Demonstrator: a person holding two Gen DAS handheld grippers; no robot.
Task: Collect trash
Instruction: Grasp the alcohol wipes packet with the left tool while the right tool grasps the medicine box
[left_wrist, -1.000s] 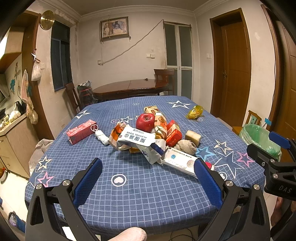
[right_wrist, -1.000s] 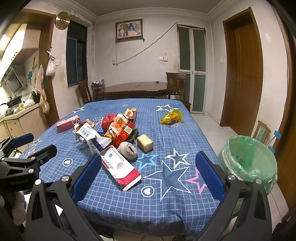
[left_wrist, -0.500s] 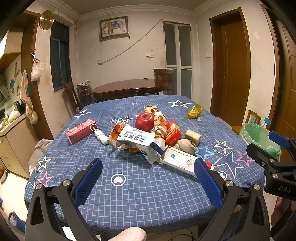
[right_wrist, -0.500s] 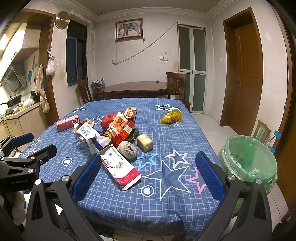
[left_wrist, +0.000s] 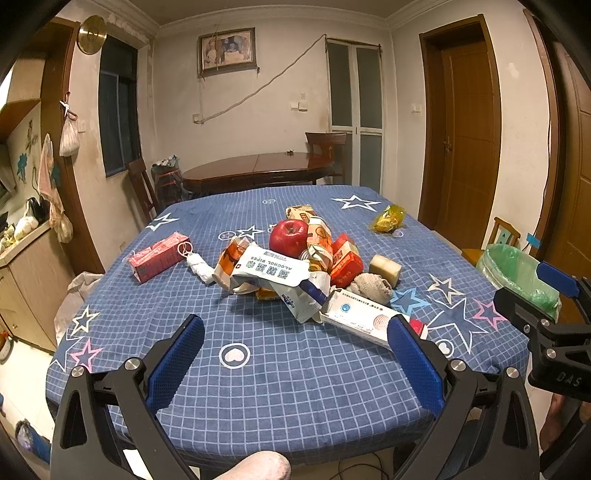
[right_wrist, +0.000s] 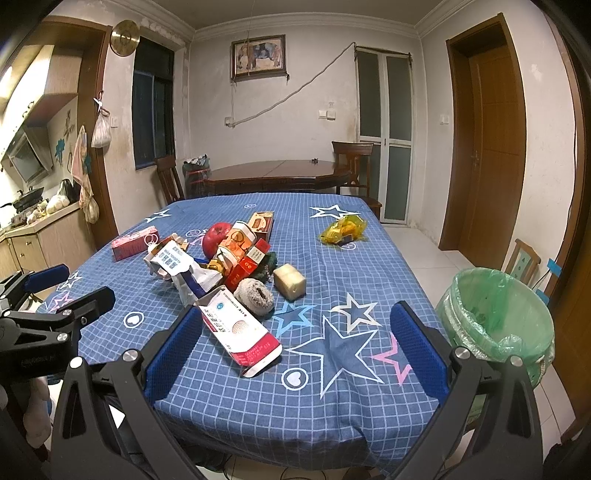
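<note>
Blue-padded fingers of the left gripper and the right gripper are spread wide with nothing between them, both held level at the near edge of a table covered in blue checked cloth with stars. Ahead of both tools lies a heap of trash: a red apple, wrappers and cartons, with a white and red carton nearest the right gripper. Off its right finger, beside the table, a green-lined bin stands on a pale tiled floor
</note>
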